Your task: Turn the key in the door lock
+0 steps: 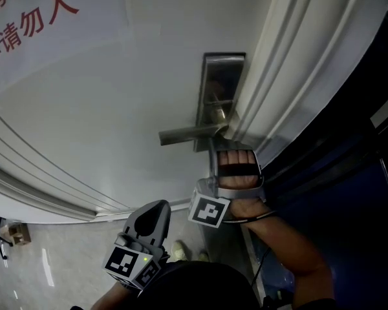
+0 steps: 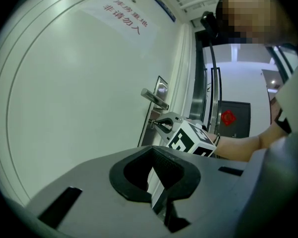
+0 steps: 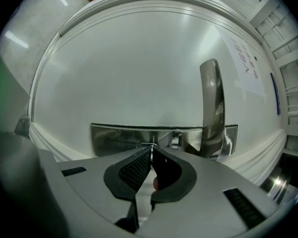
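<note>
The right tongs (image 3: 151, 150) are pinched shut on the key (image 3: 148, 146), which sits in the steel lock plate (image 3: 116, 138) just beside the lever handle (image 3: 211, 108) on the white door (image 1: 110, 115). The left tongs (image 2: 153, 152) hang low, well apart from the lock, closed on nothing.

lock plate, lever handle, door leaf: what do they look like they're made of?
Lock plate: metal, probably polished steel, since it mirrors its surroundings.
Lever handle: also metal, with a satin grey finish and streaky reflections in the right gripper view.
Door: a smooth white panel, painted or laminated, with only soft glare. The core material cannot be told.
</note>
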{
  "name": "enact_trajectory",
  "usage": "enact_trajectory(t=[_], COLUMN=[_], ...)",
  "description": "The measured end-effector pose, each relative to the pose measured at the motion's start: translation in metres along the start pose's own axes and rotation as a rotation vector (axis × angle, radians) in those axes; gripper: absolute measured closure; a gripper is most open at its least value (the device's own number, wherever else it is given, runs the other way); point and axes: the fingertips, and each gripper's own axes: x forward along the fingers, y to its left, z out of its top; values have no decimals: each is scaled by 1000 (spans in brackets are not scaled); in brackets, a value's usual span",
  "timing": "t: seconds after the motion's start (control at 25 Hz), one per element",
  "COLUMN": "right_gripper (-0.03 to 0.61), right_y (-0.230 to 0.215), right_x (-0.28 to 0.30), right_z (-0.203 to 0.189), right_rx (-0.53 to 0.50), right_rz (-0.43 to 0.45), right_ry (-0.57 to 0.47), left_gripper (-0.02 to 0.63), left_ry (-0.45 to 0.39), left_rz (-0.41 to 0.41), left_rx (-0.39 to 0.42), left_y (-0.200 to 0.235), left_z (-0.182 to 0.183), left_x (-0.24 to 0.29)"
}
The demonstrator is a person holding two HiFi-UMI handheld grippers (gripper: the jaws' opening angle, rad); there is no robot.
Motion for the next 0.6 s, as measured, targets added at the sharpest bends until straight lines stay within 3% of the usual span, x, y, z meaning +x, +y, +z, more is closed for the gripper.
enact_trajectory(t=[0.16,0.6], right_gripper=[555,541], right_y=[5,2], right_x=[-1,-19], right_z=[3,-7], right_rx=[20,58], right_rz=[23,-28], right_ry=[-20,-65], left_gripper=[611,611], left_ry=[-9,-18], left_rz=[16,48], left_rx=[-15,-14], left_y=[-4,-21], left_z=[0,-4], left_x=[-7,-21])
